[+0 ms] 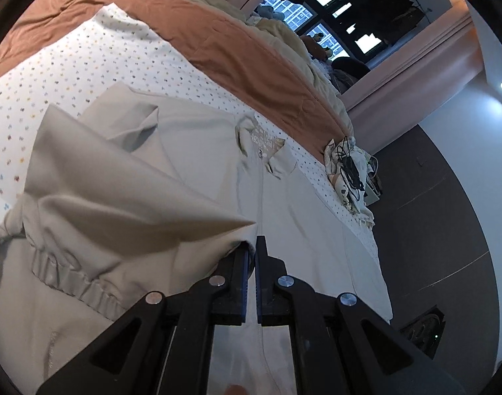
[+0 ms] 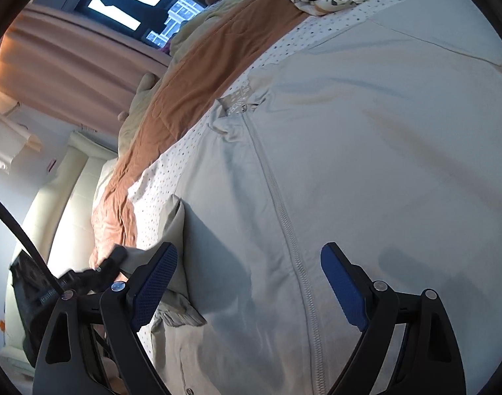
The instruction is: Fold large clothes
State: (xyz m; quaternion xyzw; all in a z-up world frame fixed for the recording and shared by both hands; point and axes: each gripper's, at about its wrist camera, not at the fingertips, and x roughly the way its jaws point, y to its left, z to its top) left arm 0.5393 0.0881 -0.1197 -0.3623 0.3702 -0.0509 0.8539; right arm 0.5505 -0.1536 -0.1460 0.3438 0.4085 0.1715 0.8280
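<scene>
A pale grey zip jacket (image 2: 366, 151) lies spread front-up on a bed w/ dotted white sheet (image 1: 96, 59) and a rust-brown blanket (image 1: 237, 52) along its far side. Left tongs (image 1: 252, 247) are clamped shut on a fold of the jacket's sleeve (image 1: 119, 197), elastic cuff bunched beside them. Right tongs (image 2: 249, 260) stand wide apart over the jacket's zip (image 2: 293, 240), gripping nothing. Black cables (image 1: 349, 164) sit near the bed's corner.
</scene>
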